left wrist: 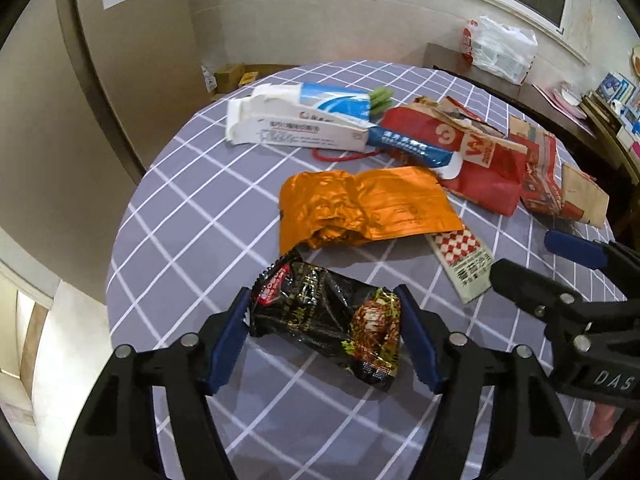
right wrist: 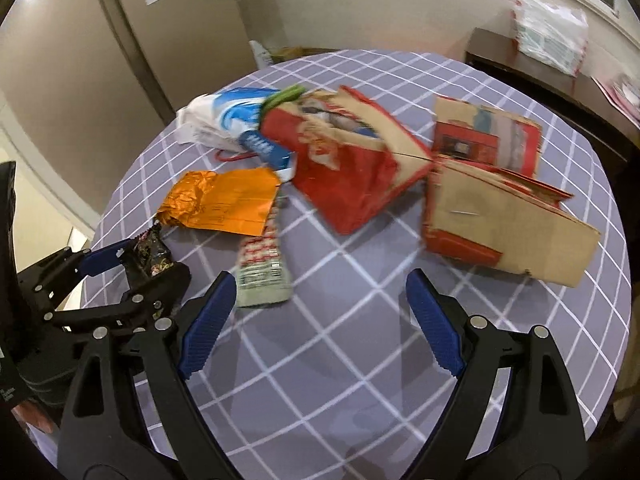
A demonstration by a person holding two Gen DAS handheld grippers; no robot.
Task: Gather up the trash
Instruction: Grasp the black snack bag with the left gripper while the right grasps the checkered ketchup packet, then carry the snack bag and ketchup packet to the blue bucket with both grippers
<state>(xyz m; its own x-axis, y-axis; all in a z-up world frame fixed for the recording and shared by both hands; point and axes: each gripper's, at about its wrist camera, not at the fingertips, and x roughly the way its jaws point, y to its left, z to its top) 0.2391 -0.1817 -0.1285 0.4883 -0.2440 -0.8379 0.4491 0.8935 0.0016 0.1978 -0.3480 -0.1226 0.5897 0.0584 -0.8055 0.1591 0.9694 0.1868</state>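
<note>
A black snack wrapper (left wrist: pixel 320 316) lies on the round table's grey checked cloth (left wrist: pixel 192 216). My left gripper (left wrist: pixel 326 320) has a blue pad against each end of it. The right wrist view shows that wrapper (right wrist: pixel 150 248) pinched in the left gripper (right wrist: pixel 140 264). My right gripper (right wrist: pixel 320 308) hangs open over bare cloth with nothing between its fingers; the left wrist view shows the right gripper (left wrist: pixel 548 264) at the right edge. Just ahead of its left finger lies a red-and-white checked packet (right wrist: pixel 260 268). An orange foil bag (left wrist: pixel 368 204) lies behind the wrapper.
Further back lie a white and blue carton (left wrist: pixel 296 124), a torn red paper bag (left wrist: pixel 472 152) and torn cardboard pieces (right wrist: pixel 500 216). A dark sideboard (left wrist: pixel 448 60) with a plastic bag (left wrist: pixel 500 48) stands beyond the table. The near table edge drops to the floor at the left.
</note>
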